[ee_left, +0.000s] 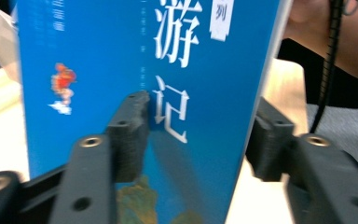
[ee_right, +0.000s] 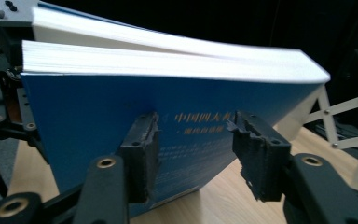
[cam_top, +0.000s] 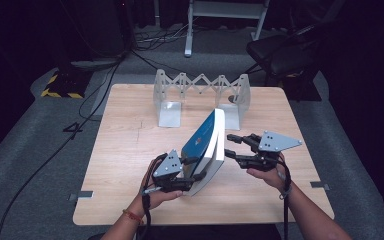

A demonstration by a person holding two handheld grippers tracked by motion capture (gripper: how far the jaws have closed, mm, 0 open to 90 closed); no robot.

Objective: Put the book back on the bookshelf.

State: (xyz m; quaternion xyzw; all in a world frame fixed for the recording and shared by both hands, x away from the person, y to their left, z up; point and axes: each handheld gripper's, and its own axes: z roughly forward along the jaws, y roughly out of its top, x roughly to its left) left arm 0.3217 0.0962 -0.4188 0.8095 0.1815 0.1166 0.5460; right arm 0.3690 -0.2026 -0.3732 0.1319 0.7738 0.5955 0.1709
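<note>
A thick book with a blue cover (cam_top: 205, 140) stands on edge on the wooden table (cam_top: 130, 150), leaning left. My left gripper (cam_top: 196, 169) straddles its near lower corner. In the left gripper view the cover with white characters (ee_left: 205, 93) lies between the jaws of my left gripper (ee_left: 200, 116), and the pads stand a little off it. My right gripper (cam_top: 229, 145) is open just right of the book, apart from it. In the right gripper view the blue back cover (ee_right: 98, 116) rises beyond my right gripper (ee_right: 193, 123), with the white page block slightly parted on top.
A white scissor-type extending book rack (cam_top: 200, 87) with metal end plates stands at the table's far side; part of the rack (ee_right: 345, 121) is also in the right gripper view. A dark chair (cam_top: 280, 50) and cables lie on the floor beyond.
</note>
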